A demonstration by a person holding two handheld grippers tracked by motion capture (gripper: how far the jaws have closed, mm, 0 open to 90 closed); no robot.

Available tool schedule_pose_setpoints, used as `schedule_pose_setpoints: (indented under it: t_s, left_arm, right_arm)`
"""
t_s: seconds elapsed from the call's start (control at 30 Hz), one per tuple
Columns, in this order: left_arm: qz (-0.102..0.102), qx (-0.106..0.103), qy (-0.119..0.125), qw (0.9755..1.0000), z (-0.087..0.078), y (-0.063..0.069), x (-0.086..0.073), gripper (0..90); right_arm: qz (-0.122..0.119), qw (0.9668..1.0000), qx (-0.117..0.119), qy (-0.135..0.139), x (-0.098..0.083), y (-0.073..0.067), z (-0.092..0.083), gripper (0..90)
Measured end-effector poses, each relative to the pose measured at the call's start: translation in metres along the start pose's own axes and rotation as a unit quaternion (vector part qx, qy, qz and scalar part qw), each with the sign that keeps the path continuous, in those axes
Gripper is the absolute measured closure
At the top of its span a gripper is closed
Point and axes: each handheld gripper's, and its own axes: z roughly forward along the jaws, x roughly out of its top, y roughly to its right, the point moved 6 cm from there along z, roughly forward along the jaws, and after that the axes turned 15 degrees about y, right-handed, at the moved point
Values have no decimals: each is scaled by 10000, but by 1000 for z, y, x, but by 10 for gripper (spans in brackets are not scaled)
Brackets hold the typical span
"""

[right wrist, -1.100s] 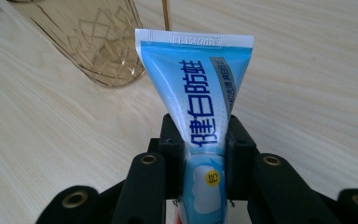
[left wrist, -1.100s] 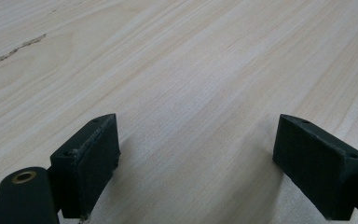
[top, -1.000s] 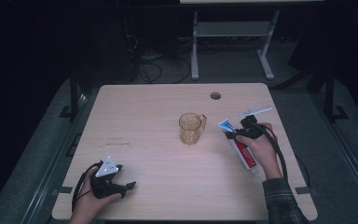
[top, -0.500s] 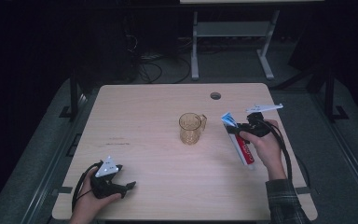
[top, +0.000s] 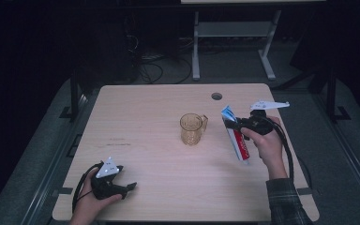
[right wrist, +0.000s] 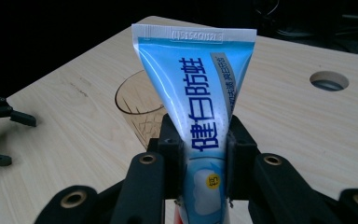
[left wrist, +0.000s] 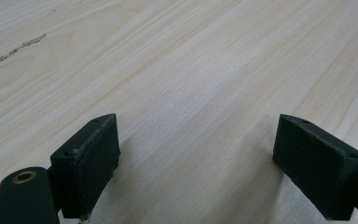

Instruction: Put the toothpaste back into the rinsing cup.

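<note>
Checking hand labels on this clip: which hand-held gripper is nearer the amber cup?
Right. The right hand-held gripper, shut on the toothpaste tube, is just beside the cup. The left hand-held gripper rests open at the table's near left corner, far off.

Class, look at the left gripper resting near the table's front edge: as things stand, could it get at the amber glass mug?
Probably yes. The left gripper has open, empty jaws, and bare table lies between it and the amber glass mug. The right gripper, shut on the toothpaste tube, sits on the mug's far side.

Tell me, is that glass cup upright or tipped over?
Upright: the amber glass cup stands on its base on the table, its open mouth facing up.
</note>
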Motion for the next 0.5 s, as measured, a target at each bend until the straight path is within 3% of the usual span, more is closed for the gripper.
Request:
schedule_pose_setpoints:
  t_s: [0.5]
  left_arm:
    - [10, -1, 0, 10000, 0, 0, 0, 136]
  right_arm:
    - [-200, 9995, 203, 141, 30, -13, 15, 725]
